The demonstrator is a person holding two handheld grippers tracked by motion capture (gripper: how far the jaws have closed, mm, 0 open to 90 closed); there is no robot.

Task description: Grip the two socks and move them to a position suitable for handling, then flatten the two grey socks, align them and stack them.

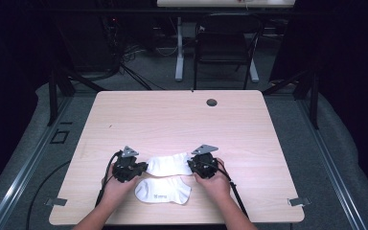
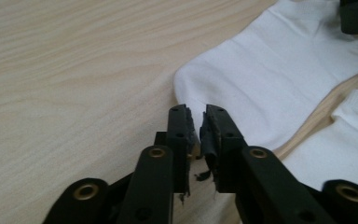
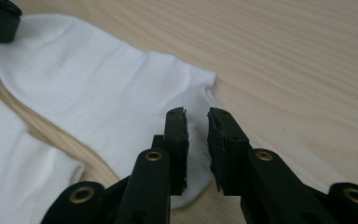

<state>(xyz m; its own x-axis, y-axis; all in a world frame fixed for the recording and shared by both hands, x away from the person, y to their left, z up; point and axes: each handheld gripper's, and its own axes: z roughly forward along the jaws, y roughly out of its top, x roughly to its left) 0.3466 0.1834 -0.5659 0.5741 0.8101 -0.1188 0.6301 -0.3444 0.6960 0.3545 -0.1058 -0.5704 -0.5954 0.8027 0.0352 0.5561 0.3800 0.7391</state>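
Two white ankle socks lie flat on the pale wooden table (image 1: 182, 120). The upper sock (image 1: 170, 164) (image 2: 279, 79) (image 3: 98, 88) stretches between my two grippers. The lower sock (image 1: 163, 190) (image 2: 340, 149) (image 3: 14, 158) lies just nearer the person. My left gripper (image 1: 142, 168) (image 2: 200, 122) sits at the upper sock's left end, jaws a narrow gap apart, and the cloth lies just past the tips, not pinched. My right gripper (image 1: 191, 165) (image 3: 197, 122) hovers over that sock's right end, jaws slightly apart above the cloth. Each gripper view shows the other gripper's black tip at the sock's far end.
A dark round grommet (image 1: 212, 102) sits near the table's far edge. Beyond the table stand a black chair (image 1: 225, 45) and a white table leg (image 1: 178, 52). The person's forearms come in over the near table edge (image 1: 172, 223).
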